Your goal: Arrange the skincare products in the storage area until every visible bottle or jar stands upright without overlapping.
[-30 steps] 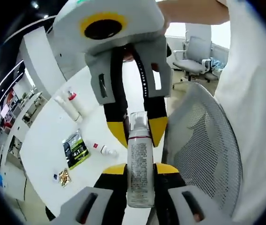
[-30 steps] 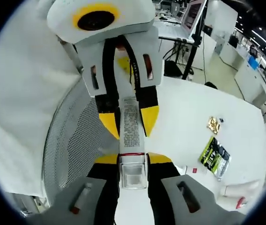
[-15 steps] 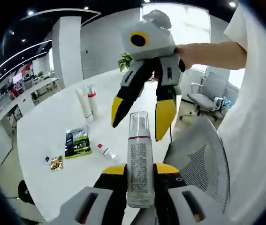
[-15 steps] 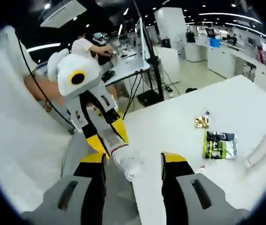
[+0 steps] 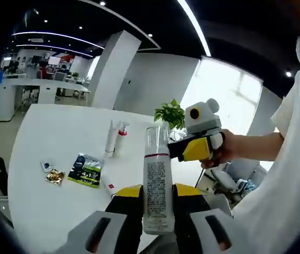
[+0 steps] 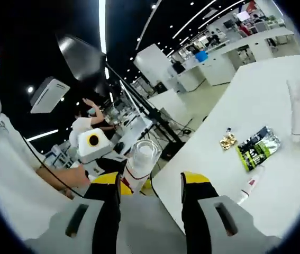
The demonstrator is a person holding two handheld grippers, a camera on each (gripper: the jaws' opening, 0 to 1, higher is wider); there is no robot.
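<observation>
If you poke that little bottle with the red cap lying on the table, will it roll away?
Probably. The small bottle lies on its side on the smooth white table and looks round, so a sideways poke would likely roll it. It looks small and light, so even a gentle push may send it skidding. A push along its length should slide it instead.
</observation>
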